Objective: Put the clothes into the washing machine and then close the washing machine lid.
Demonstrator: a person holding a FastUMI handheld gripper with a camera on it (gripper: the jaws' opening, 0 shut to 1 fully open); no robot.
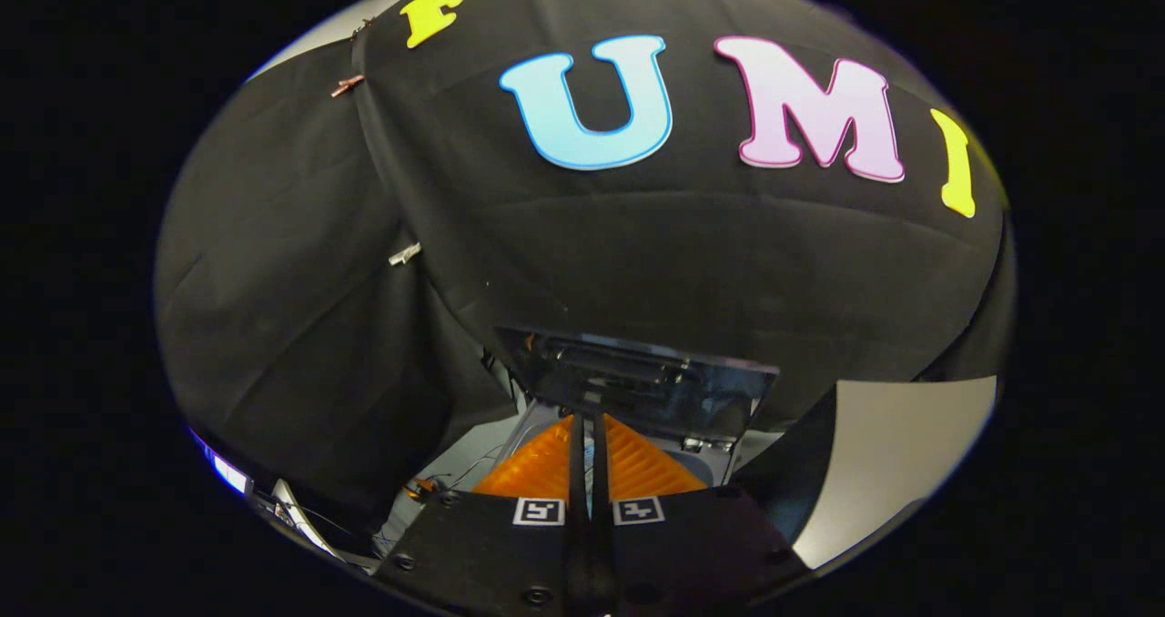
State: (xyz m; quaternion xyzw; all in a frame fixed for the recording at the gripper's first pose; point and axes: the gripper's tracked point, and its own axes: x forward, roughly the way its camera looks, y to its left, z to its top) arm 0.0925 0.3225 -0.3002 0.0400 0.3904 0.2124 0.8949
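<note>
Fingers of the gripper are drawn together with only a thin slit between them, nothing visibly pinched. Just beyond their tips, at twelve o'clock, the washing machine lid stands raised, dark and glossy, leaving the opening free for loading. No clothes can be made out. The gripper probably points level here because it sits between reaches.

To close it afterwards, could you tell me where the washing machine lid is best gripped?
Probably its free upper edge: the washing machine lid stands raised just beyond the hand-held gripper, whose fingers are together. Come from above and in front, open, then draw it down.
</note>
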